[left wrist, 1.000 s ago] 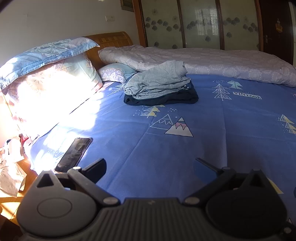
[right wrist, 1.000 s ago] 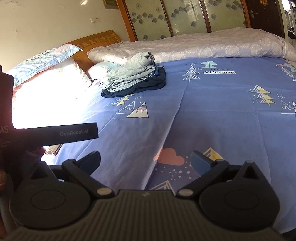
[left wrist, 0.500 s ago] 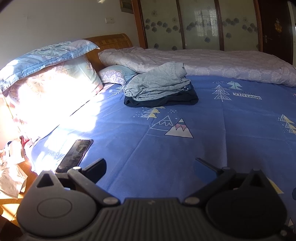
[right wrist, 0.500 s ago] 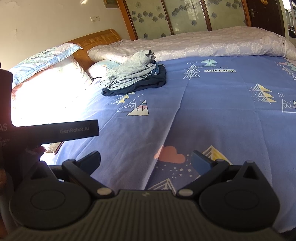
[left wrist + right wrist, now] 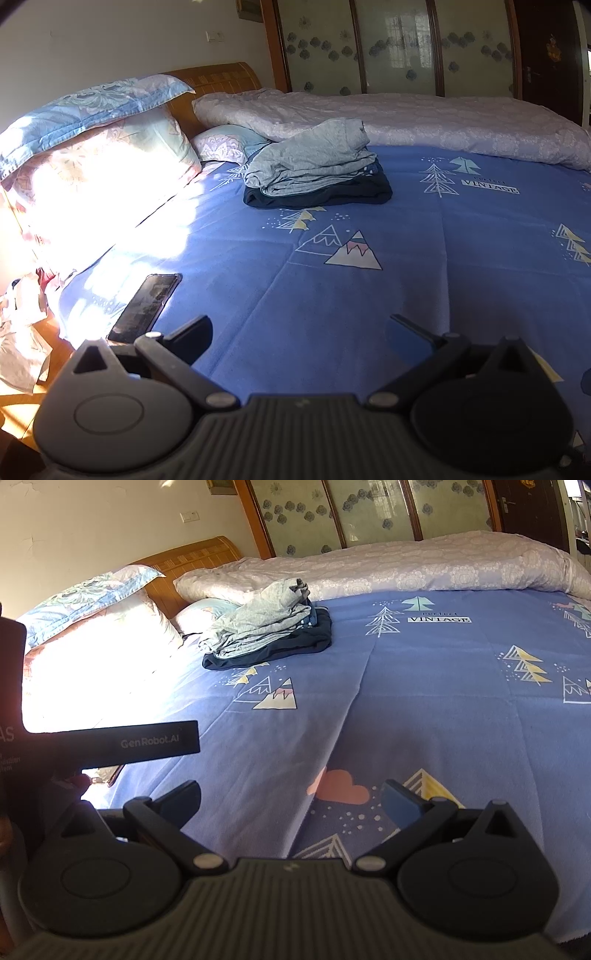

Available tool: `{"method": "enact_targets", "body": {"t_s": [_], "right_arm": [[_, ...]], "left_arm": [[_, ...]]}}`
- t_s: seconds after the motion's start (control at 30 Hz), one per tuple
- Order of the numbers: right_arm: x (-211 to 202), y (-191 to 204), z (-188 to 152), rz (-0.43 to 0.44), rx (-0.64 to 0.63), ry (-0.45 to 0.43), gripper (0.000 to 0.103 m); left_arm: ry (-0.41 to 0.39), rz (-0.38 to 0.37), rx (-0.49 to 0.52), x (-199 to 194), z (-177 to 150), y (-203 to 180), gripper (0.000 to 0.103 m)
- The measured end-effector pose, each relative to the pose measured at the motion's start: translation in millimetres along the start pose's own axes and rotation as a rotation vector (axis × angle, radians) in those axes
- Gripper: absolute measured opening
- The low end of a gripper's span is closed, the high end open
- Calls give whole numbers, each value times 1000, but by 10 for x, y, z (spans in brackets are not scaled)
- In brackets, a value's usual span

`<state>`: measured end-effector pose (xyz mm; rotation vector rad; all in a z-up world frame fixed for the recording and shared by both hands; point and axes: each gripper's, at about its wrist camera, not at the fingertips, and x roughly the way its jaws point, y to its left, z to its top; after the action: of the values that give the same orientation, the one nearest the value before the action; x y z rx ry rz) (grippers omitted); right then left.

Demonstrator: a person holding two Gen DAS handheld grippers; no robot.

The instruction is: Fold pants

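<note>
Both the left gripper and right gripper gape empty; folded pants lie well ahead, near twelve o'clock.

Folded clothes stack on bed sheet, just before rolled quilt. Pillows left of stack. Phone near sheet's left edge.

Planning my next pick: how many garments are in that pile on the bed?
2 clearly: a grey garment on top and a dark navy one beneath. A patterned blue edge between them may be a third.
</note>
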<state>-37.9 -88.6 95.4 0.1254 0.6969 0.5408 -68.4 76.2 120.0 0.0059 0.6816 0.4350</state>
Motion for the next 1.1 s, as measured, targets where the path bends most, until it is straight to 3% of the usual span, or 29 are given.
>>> {"method": "enact_targets", "body": {"t_s": [1.1], "right_arm": [[6,-7,-18,-3,6,6,103]], "left_arm": [[23,-29,3,12,-18,-37,103]]}}
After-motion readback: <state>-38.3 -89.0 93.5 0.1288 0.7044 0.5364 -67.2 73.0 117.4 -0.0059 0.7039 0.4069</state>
